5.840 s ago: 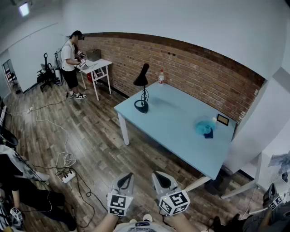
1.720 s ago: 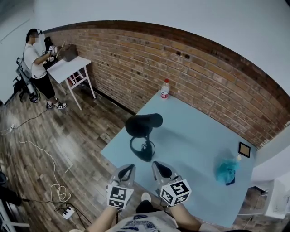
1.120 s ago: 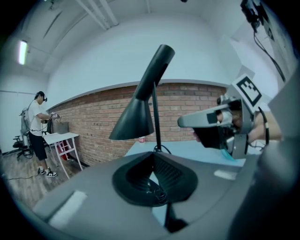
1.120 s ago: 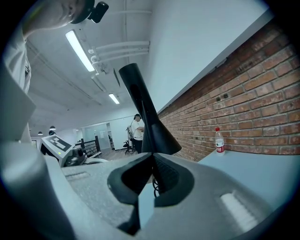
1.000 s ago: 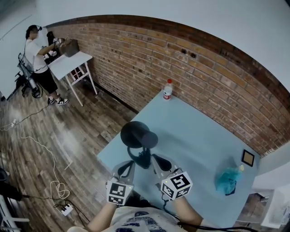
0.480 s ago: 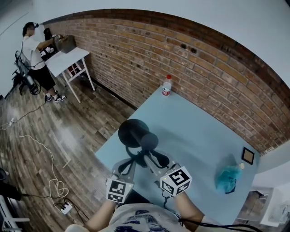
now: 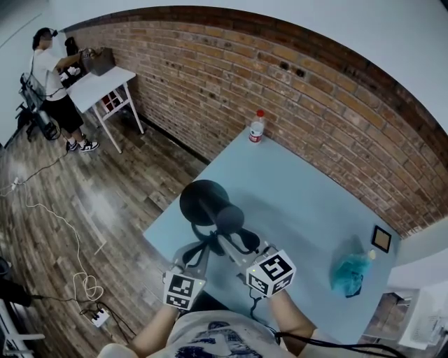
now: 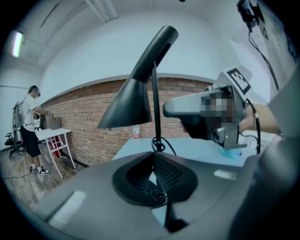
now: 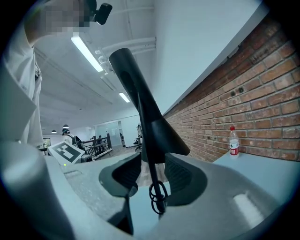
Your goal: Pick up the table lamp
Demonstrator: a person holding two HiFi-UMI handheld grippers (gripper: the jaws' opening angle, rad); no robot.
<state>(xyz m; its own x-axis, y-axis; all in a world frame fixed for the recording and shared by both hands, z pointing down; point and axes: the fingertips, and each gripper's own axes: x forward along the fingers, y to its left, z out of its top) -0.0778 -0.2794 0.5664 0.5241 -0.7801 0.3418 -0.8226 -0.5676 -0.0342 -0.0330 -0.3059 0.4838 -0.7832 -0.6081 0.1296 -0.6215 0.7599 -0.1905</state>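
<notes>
Walls: a red-brown brick wall [image 7: 315,91] forms the lower part of the room's long side, and above it the wall is plain white [image 7: 294,21].
Floor: dark wood planks [image 7: 105,189], with a pale cable [image 7: 52,210] snaking across them and a white power strip [image 7: 98,318] near its coil.
Furniture: a light-blue table [image 7: 315,203] stands close along the brick. A small white table [image 7: 98,84] on slanted legs stands further along the same wall, with a person [image 7: 49,73] standing at it.
Light: long light strips [image 9: 86,52] glow on a white ceiling, with white pipes [image 9: 129,46] running beside them.
</notes>
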